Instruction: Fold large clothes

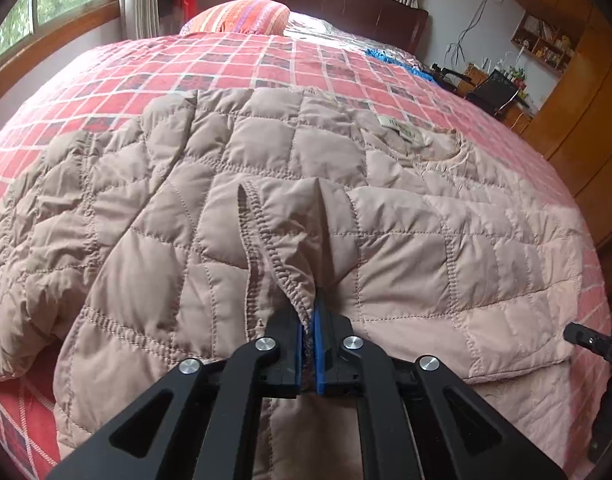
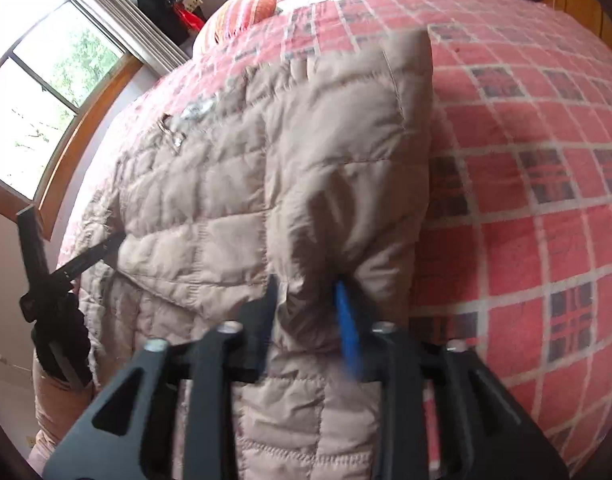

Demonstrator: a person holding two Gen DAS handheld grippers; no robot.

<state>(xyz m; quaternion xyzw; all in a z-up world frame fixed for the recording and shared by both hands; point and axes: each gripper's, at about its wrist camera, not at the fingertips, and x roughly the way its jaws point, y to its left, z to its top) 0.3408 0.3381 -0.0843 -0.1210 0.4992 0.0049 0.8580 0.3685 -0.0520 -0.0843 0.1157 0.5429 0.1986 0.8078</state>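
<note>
A: Jacket (image 1: pixel 265 208) on the bed (image 1: pixel 125 68), both sleeves still out?
B: One fold started. Left gripper (image 1: pixel 308 344) fingers pinch a cuff; right gripper (image 2: pixel 310 320) fingers clamp quilted fabric. Most folding remains

Each tool has black angular link arms with triangular cut-outs, round silver screws at the joints, and blue pads (image 1: pixel 316 344) inside the fingers.

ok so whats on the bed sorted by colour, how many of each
Beige: 1, the quilted jacket
Orange striped: 1, the pillow
Blue: 1, a cloth near the headboard, too far off to tell what it is
Total: 3, all lying on the red checked bedspread
</note>
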